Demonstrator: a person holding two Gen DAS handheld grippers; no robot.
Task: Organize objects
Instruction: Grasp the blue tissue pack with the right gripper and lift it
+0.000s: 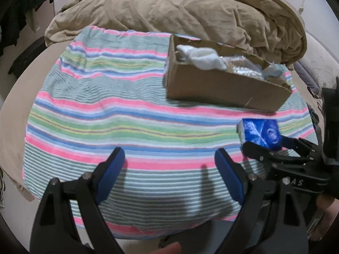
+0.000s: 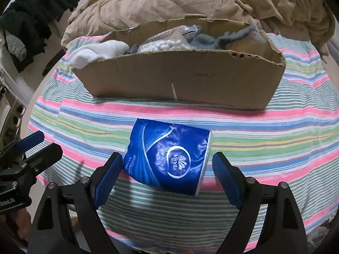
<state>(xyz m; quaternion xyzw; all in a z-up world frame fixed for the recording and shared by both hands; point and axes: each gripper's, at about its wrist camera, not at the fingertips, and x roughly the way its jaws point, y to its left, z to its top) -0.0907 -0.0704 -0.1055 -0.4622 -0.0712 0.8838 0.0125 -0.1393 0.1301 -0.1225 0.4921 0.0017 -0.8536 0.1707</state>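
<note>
A blue wrapped tissue roll lies on the striped cloth between the fingers of my right gripper. The jaws are wide; the left pad is near its end, the right pad stands apart. The roll also shows in the left wrist view, with the right gripper around it. My left gripper is open and empty over the cloth. A cardboard box behind the roll holds white socks, a bag of cotton swabs and grey cloth.
The striped cloth covers a bed. A crumpled tan blanket lies behind the box. Dark clothes hang at the left. My left gripper shows at the left edge of the right wrist view.
</note>
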